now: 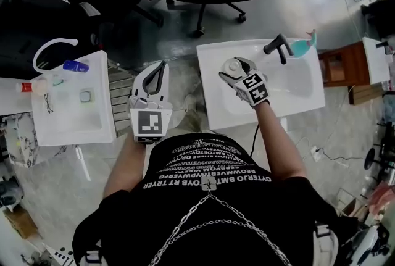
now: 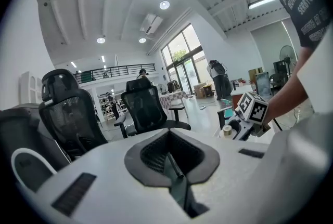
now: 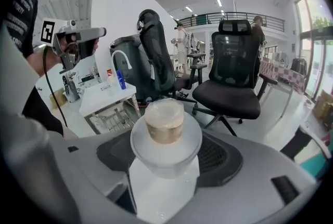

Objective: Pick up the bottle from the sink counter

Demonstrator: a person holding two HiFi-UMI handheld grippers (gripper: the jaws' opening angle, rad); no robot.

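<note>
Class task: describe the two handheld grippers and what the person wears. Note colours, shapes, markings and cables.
The left gripper and right gripper both have white, rounded shells with dark-lined jaws. Each carries a white cube printed with black square markers. A thin black cable trails from the right one. The person wears a black short-sleeved T-shirt with white lettering and a silver chain.

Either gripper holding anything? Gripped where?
Right gripper holds the white bottle by its body, below the tan cap. Left gripper is shut and empty.

Lower bottle hidden within right claw
</note>
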